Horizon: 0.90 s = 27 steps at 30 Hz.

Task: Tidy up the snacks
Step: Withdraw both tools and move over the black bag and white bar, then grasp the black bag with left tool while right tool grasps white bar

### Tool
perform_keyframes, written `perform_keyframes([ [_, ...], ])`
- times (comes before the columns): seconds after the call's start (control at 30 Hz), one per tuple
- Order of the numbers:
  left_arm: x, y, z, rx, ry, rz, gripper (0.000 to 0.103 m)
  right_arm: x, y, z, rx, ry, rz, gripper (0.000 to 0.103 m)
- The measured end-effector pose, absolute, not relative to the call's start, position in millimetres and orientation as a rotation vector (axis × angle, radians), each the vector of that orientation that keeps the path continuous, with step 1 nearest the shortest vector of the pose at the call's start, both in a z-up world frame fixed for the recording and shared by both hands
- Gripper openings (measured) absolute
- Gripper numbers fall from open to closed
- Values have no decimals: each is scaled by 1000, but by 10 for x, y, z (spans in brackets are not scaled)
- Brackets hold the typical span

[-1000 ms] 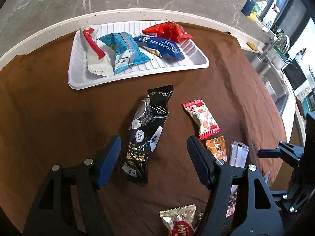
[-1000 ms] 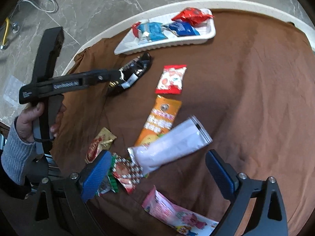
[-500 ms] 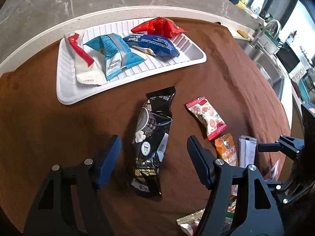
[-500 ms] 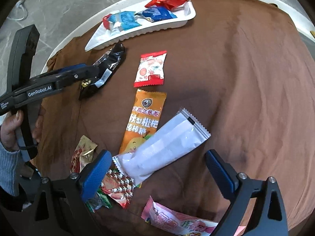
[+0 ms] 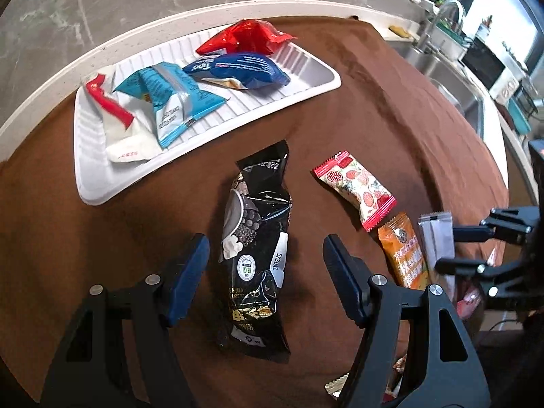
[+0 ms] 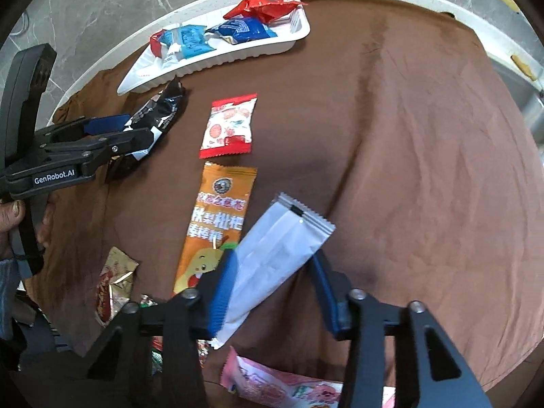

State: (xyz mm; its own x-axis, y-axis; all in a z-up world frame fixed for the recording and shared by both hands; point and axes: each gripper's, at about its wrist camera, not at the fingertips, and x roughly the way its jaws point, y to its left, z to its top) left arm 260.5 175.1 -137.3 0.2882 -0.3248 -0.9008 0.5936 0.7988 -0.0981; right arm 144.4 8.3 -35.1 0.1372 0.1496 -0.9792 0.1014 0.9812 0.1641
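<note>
A white ridged tray (image 5: 88,173) (image 6: 272,47) at the back holds red, dark blue, light blue and white-red packets. My left gripper (image 5: 263,258) is open, its fingers on either side of a long black snack packet (image 5: 255,238) (image 6: 159,115) lying on the brown cloth. My right gripper (image 6: 272,272) has closed in on a white-silver packet (image 6: 275,258) (image 5: 437,238), its fingers at both sides of it. Beside it lie an orange stick packet (image 6: 217,221) (image 5: 404,255) and a red-edged strawberry packet (image 6: 231,125) (image 5: 357,190).
A gold-red packet (image 6: 112,282), small checkered wrappers (image 6: 149,306) and a pink packet (image 6: 282,387) lie near the front edge of the cloth. A sink and tap (image 5: 442,34) stand beyond the round table at the right.
My left gripper has moved forward, the black packet now between its open fingers. My right gripper has gone down and narrowed from wide open onto the white-silver packet.
</note>
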Motion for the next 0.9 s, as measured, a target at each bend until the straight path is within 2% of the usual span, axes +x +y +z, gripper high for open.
perform_keyframes([
  [0.27, 2618, 1716, -1437, 314, 1124, -636, 68, 1368, 35, -188, 242, 1402, 40, 45],
  [0.7, 2625, 1661, -1511, 338, 1129, -646, 68, 1401, 160, -344, 222, 1461, 53, 46],
  [0.77, 2623, 1652, -1520, 340, 1128, -660, 67, 1416, 181, -346, 203, 1457, 56, 43],
  [0.8, 2617, 1652, -1518, 340, 1123, -667, 64, 1422, 206, -344, 181, 1452, 65, 38],
  [0.87, 2601, 1640, -1511, 342, 1108, -685, 44, 1441, 249, -338, 137, 1438, 75, 30],
  [0.9, 2602, 1635, -1517, 344, 1110, -693, 38, 1451, 273, -325, 110, 1429, 81, 24],
])
